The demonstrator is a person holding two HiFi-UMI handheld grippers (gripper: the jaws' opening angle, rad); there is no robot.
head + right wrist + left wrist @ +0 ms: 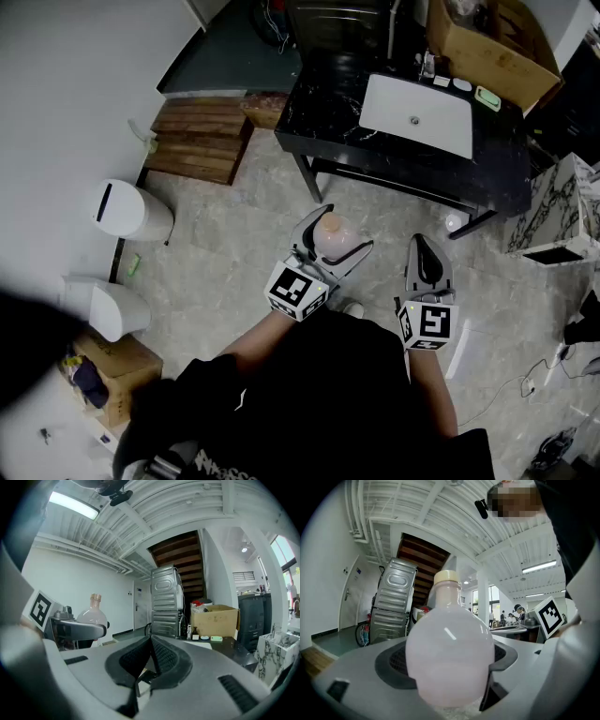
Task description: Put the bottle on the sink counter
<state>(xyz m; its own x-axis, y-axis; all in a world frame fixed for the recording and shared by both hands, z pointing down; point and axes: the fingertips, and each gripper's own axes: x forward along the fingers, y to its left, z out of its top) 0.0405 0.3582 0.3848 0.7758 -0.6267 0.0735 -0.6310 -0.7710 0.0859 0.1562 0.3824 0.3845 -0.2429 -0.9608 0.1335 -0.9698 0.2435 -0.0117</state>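
The left gripper (339, 231) held the round, pale pink bottle (449, 653) upright by its belly, jaws spread wide around it. It was out over the floor, short of the black sink counter (323, 117) on the person's side. The right gripper (427, 248) hovered just beside it, equally short of the counter, jaws pressed together with nothing between them

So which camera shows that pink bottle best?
The left gripper view: the bottle fills the frame, gripped in the left claw. The head view shows it small from above; the right gripper view, small at left.
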